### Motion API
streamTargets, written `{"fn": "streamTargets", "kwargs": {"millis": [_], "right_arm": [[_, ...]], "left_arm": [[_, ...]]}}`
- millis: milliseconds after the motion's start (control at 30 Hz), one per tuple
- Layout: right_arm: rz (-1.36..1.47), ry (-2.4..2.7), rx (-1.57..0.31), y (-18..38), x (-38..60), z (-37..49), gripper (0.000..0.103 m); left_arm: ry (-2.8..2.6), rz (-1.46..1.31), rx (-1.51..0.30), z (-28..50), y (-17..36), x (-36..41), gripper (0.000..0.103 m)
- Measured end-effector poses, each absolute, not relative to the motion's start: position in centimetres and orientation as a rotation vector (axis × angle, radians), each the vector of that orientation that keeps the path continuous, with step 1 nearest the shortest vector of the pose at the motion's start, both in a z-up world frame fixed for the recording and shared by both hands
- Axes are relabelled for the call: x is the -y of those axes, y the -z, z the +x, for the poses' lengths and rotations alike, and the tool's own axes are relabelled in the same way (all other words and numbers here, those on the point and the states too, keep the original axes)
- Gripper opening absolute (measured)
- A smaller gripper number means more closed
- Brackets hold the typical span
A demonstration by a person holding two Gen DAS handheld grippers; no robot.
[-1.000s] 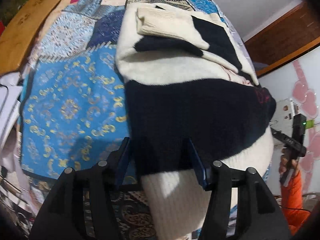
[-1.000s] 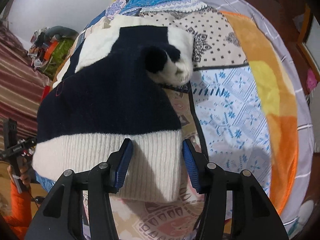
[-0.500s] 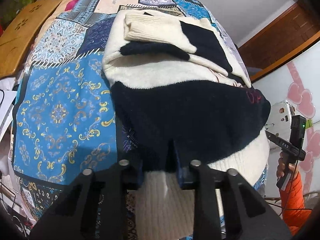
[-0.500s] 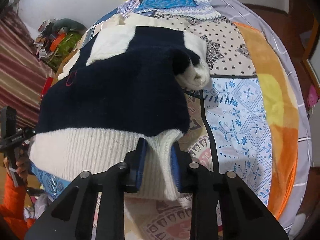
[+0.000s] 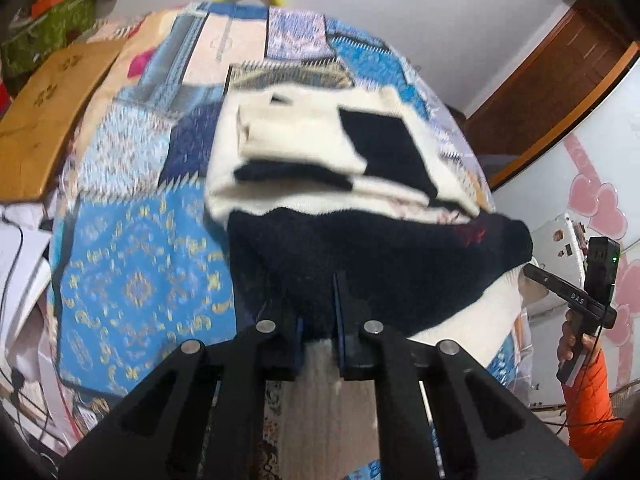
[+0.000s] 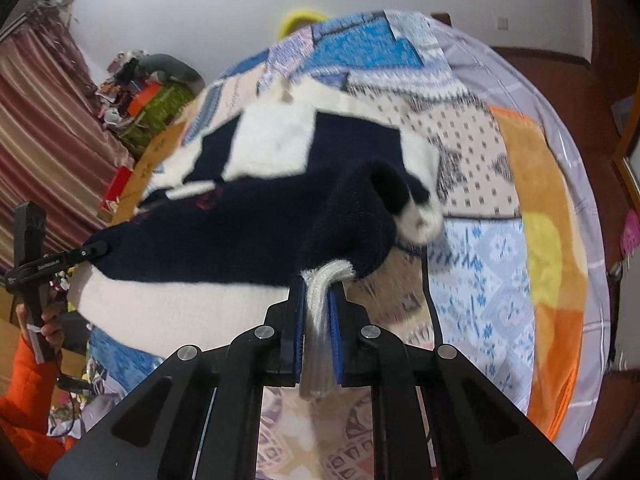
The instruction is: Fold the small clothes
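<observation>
A navy and cream knitted sweater (image 5: 380, 264) (image 6: 224, 232) lies on a patchwork quilt (image 5: 140, 280) (image 6: 480, 280), its sleeves folded across the chest (image 5: 300, 140). My left gripper (image 5: 318, 300) is closing, its blue pads pressing one corner of the cream ribbed hem. My right gripper (image 6: 320, 286) is closing too, with the other hem corner bunched between its pads. Both corners hang raised off the bed, and the navy body drapes away from them. Each view shows the other gripper at its edge, in a hand with an orange sleeve (image 5: 592, 400) (image 6: 24, 380).
A cardboard box (image 5: 44, 120) and cables (image 5: 16, 260) sit left of the bed. A wooden door (image 5: 560, 72) stands behind on the right. An orange and yellow blanket (image 6: 552, 240) covers the bed's right side. A striped curtain (image 6: 40, 140) and piled clutter (image 6: 152, 96) lie beyond.
Both grippers went from open around the hem to shut on it. They then rose, lifting the hem corners off the quilt, and the navy body folded up behind them.
</observation>
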State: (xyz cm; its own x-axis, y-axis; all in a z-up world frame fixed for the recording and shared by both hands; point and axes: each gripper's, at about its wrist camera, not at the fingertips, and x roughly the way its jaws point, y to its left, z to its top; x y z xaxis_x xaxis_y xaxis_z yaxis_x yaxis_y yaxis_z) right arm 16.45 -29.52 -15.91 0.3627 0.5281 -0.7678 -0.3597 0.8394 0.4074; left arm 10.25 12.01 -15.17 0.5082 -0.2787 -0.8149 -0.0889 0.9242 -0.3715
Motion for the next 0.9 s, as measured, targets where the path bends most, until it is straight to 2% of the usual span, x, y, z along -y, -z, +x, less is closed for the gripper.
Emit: {"fn": "streamTargets", "kwargs": {"millis": [467,733,900], "right_arm": [[0.188,-0.563,-0.895,11.6,29.3,20.2,0.008],[0.194,-0.517,-0.903,13.3,29.0,23.9,0.008],[0.197,-0.476,-0.967,16.2,28.5,26.2,0.008]], "left_arm": [[0.061,-0.49,-0.963,16.4,13.5,-16.0,0.011],[0.013,-0.476,-1.01,20.4,16.0,-16.6,0.011],[-0.007,-0.522,-1.087,22.5,19.2,-17.4,0.012]]}}
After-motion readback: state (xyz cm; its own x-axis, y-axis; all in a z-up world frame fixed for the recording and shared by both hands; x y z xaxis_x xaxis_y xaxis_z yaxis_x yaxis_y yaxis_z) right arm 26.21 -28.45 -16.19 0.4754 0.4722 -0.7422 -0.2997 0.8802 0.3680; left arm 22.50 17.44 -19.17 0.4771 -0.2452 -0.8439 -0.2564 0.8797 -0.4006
